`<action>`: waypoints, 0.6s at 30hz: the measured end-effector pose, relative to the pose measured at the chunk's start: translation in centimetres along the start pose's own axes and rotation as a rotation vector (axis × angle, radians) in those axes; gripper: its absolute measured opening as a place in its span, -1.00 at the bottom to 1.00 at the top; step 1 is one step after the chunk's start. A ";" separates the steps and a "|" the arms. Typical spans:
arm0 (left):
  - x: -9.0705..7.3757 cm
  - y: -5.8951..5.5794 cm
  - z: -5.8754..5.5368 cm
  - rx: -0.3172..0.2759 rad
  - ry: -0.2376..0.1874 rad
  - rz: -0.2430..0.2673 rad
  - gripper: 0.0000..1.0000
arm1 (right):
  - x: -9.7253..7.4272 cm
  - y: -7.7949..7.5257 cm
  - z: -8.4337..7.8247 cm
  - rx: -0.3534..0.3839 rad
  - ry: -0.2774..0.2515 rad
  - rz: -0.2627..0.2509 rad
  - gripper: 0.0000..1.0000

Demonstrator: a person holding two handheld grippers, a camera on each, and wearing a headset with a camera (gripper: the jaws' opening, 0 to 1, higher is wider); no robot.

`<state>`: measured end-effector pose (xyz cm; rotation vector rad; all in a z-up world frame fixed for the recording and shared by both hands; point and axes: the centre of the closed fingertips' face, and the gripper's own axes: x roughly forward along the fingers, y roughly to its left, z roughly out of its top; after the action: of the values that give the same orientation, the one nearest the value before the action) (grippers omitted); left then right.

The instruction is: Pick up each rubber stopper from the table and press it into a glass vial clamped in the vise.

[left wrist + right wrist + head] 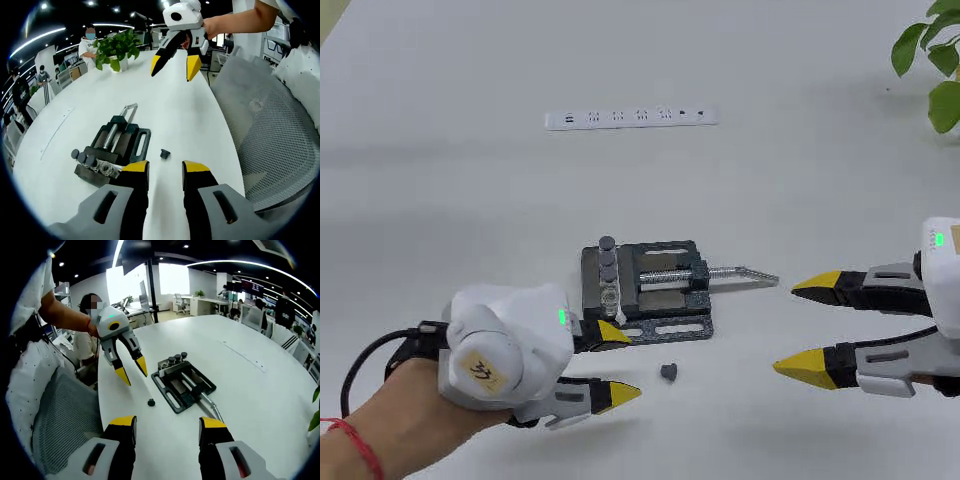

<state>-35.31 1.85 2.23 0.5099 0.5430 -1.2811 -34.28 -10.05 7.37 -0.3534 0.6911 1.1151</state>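
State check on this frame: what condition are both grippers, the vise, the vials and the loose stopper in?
left gripper: open, empty.
right gripper: open, empty.
vise: clamped on a row of vials.
stoppered vials: three, dark stoppers in.
open vial: clamped, no stopper yet.
loose rubber stopper: lying on the table, untouched.

The vise (645, 300) is matt dark metal, its screw (668, 271) shiny, the table (770, 150) smooth matt white.

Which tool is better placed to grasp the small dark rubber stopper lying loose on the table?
Left. The left tool is open close beside the small dark rubber stopper; the right tool sits farther away.
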 end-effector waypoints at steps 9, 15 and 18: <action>2.4 0.4 -1.5 0.110 0.088 -0.032 -0.72 | -0.5 0.0 -0.4 0.022 -0.013 -0.013 -0.09; 3.7 0.6 -1.5 0.130 0.107 -0.048 -0.79 | -0.9 -0.2 -0.6 0.033 -0.020 -0.027 -0.10; 4.2 0.8 -1.6 0.137 0.112 -0.056 -0.80 | -1.1 -0.3 -0.8 0.041 -0.023 -0.029 -0.09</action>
<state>-33.86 -0.09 -1.68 0.6875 0.5683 -1.3547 -34.59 -11.39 7.48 -0.3139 0.6856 1.0747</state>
